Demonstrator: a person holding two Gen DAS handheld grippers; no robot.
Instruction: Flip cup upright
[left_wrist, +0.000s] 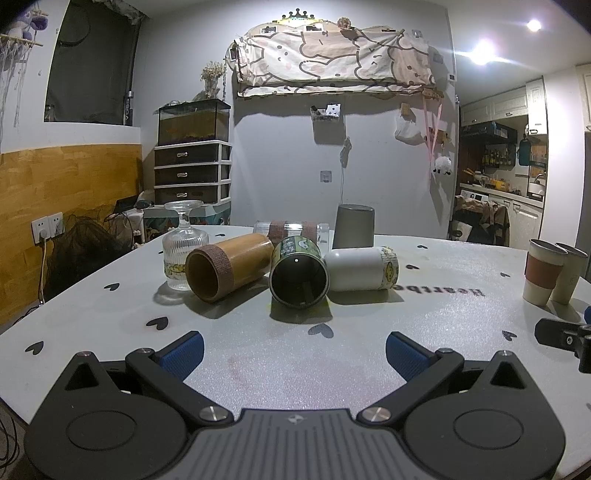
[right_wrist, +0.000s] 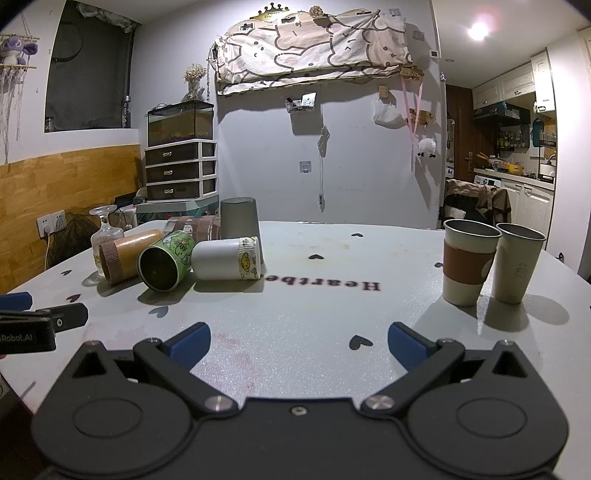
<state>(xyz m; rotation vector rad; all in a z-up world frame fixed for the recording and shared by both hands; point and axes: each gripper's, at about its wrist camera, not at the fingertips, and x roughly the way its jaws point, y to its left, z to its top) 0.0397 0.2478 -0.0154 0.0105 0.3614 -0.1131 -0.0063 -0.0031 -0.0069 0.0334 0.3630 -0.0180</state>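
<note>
Several cups lie in a cluster on the white table (left_wrist: 424, 314). A green cup (left_wrist: 298, 272) lies on its side, mouth toward me. A bamboo cup (left_wrist: 229, 270) lies left of it and a white cup (left_wrist: 362, 268) right of it. A grey cup (left_wrist: 354, 226) and a ribbed glass (left_wrist: 183, 248) stand upside down. My left gripper (left_wrist: 293, 354) is open and empty, a short way in front of the green cup. My right gripper (right_wrist: 299, 345) is open and empty over bare table. The same cluster shows at left in the right wrist view, with the green cup (right_wrist: 166, 261).
Two upright cups stand at the right, one with a brown sleeve (right_wrist: 468, 261) and one plain (right_wrist: 517, 263). A clear cup with a brown band (left_wrist: 291, 230) lies behind the cluster. The other gripper shows at each view's edge (left_wrist: 565, 338). A chair (right_wrist: 476, 206) stands beyond the table.
</note>
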